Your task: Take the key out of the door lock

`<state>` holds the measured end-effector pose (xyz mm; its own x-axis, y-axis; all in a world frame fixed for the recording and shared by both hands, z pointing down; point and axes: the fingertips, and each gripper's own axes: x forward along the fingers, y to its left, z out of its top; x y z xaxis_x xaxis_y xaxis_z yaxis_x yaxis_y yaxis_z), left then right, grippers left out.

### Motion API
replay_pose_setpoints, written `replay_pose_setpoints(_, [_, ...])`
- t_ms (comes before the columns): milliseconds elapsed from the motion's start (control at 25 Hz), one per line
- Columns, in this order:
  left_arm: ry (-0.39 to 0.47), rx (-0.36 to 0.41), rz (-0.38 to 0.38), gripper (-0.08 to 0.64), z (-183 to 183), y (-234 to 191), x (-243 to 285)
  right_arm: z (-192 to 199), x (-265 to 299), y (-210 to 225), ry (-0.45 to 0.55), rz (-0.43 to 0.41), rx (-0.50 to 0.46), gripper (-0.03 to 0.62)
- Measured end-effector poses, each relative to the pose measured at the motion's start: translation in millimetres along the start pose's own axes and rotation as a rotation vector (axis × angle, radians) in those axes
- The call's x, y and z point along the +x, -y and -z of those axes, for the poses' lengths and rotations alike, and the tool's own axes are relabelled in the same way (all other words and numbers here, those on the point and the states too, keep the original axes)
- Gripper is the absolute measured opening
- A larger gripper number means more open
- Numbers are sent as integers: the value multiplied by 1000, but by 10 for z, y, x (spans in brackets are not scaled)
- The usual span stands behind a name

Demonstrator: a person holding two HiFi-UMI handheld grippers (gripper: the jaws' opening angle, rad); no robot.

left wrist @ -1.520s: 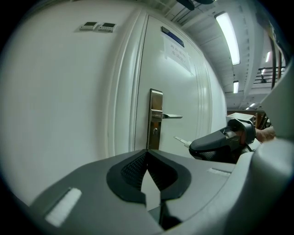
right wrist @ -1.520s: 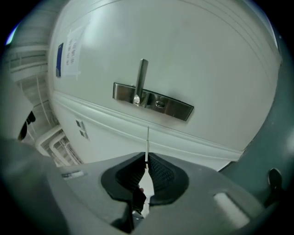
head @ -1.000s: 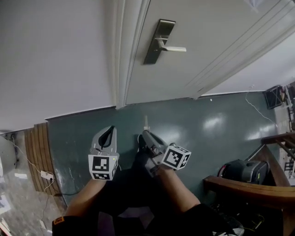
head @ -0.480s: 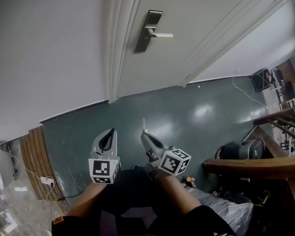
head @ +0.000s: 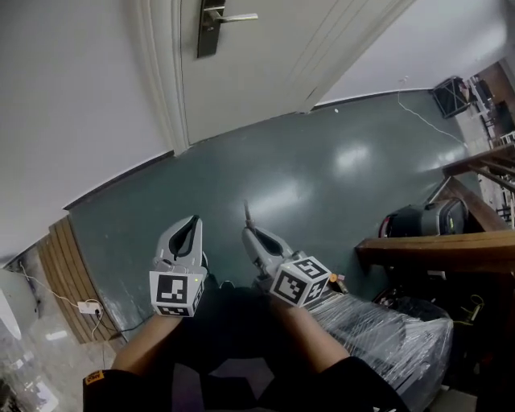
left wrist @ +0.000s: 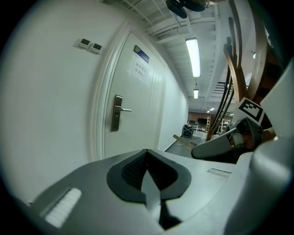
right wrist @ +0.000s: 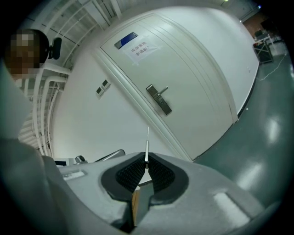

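Note:
The white door's dark metal lock plate (head: 211, 24) with its lever handle (head: 235, 16) is at the top edge of the head view, far from both grippers. It also shows in the left gripper view as the lock plate (left wrist: 116, 119) and in the right gripper view as the lock plate (right wrist: 160, 99). My right gripper (head: 248, 232) is shut on a thin pale key (head: 246, 212) that sticks out past its tips; the key (right wrist: 147, 142) stands edge-on between the pads. My left gripper (head: 191, 220) is shut with nothing in it (left wrist: 147, 153).
The floor (head: 290, 185) is dark green. A wooden rail (head: 434, 245) and a black bag (head: 426, 216) are at the right, with a plastic-wrapped bundle (head: 386, 330) below them. Wooden slats (head: 68, 273) and a power strip (head: 87, 306) lie at the left by the wall.
The door and its lock have slid up and left in the head view and look farther off. Both grippers stay shut, the right one still on the key.

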<state>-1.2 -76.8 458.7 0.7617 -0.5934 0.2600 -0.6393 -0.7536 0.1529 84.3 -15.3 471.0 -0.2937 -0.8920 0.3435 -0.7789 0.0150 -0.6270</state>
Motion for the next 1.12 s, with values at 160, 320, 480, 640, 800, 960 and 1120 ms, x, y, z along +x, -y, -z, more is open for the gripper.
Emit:
replay_pose_setpoints(160, [8, 12, 3, 17, 12, 401, -140, 119, -372, 56, 6, 3, -44, 14])
replay_pose_setpoints(320, [-3, 0, -44, 17, 148, 641, -428, 307, -672, 65, -10, -7, -78, 14])
replay_pose_setpoints(480, [-37, 13, -127, 17, 316, 668, -796, 521, -849, 43, -34, -19, -108, 14])
replay_pose_setpoints(640, [-49, 18, -198, 17, 388, 637, -1105, 630, -937, -12, -53, -27, -152, 14])
replay_pose_setpoints(800, [-45, 21, -257, 17, 415, 547, -1417, 716, -909, -231, -71, -66, -226, 14])
replay_pose_setpoints(960, [-38, 24, -311, 17, 463, 397, -1778, 892, -827, -489, -107, -95, -295, 15])
replay_pose_setpoints(1120, [-25, -3, -366, 16, 553, 145, -2224, 1135, -784, -818, -120, -85, -345, 15])
